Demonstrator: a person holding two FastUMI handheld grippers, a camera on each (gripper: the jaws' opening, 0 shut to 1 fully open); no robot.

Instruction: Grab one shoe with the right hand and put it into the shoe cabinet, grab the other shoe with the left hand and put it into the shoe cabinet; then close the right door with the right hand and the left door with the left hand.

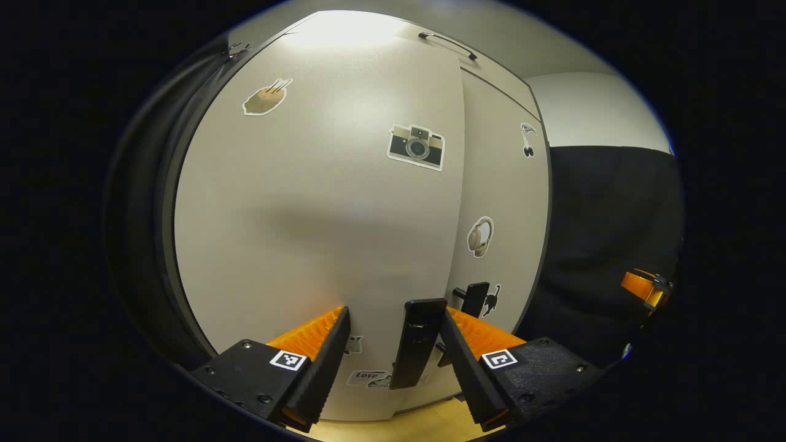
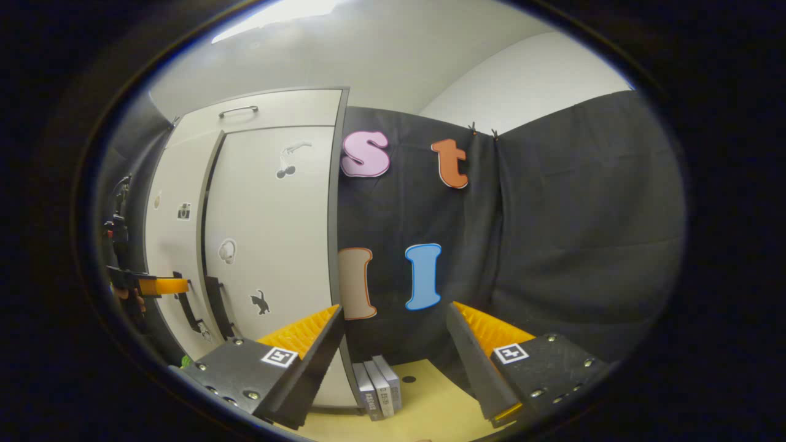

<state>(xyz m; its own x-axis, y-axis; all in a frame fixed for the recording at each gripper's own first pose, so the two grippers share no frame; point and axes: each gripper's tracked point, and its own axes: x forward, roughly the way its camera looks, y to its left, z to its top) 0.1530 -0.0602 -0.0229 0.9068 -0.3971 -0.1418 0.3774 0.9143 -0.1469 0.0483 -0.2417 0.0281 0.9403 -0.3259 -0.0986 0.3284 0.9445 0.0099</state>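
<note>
The light grey shoe cabinet [image 1: 319, 215] stands right in front of my left gripper [image 1: 395, 313]. That gripper is open, its fingers on either side of the left door's black upright handle [image 1: 419, 344] without pressing on it. The left door [image 1: 295, 184] lies about flush with the right door [image 1: 503, 202], whose own handle [image 1: 474, 298] is just beyond. In the right gripper view the cabinet [image 2: 270, 233] is at the left with both doors looking shut, and the left gripper [image 2: 163, 286] is at the left door's handle. My right gripper [image 2: 394, 307] is open, holds nothing, and points at the black cloth wall.
Stickers dot both doors. A drawer-like top panel with a handle [image 2: 238, 110] runs above the doors. Three flat grey boxes [image 2: 377, 387] stand on the yellow floor [image 2: 430, 405] beside the cabinet's right side. The right gripper [image 1: 642, 288] shows far right in the left gripper view.
</note>
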